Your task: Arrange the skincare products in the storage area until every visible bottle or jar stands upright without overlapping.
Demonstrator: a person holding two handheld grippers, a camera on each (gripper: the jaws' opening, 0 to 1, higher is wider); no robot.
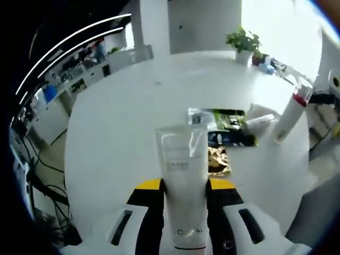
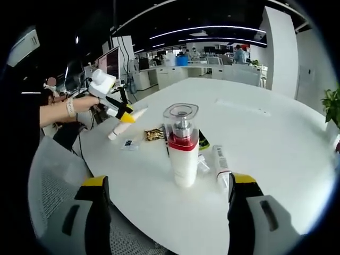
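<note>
White round table [image 1: 122, 133] carries the clutter. Seen from the left gripper view, the left gripper [image 1: 183, 196] has its jaws clamped on a white tube [image 1: 182, 170], with sachets [image 1: 223, 130] at one o'clock (foil and dark ones). In the right gripper view, the right gripper [image 2: 170, 191] stands wide apart, holding nothing, with the upright pump bottle [image 2: 183, 146] at twelve o'clock between its jaws and a lying tube [image 2: 221, 166] beside it.

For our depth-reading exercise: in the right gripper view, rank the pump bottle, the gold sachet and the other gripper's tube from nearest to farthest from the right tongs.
1. Pump bottle: centre, upright, just ahead of the open right tongs.
2. Gold sachet: beyond, left.
3. Tube: farthest left, held by the left tongs.
</note>
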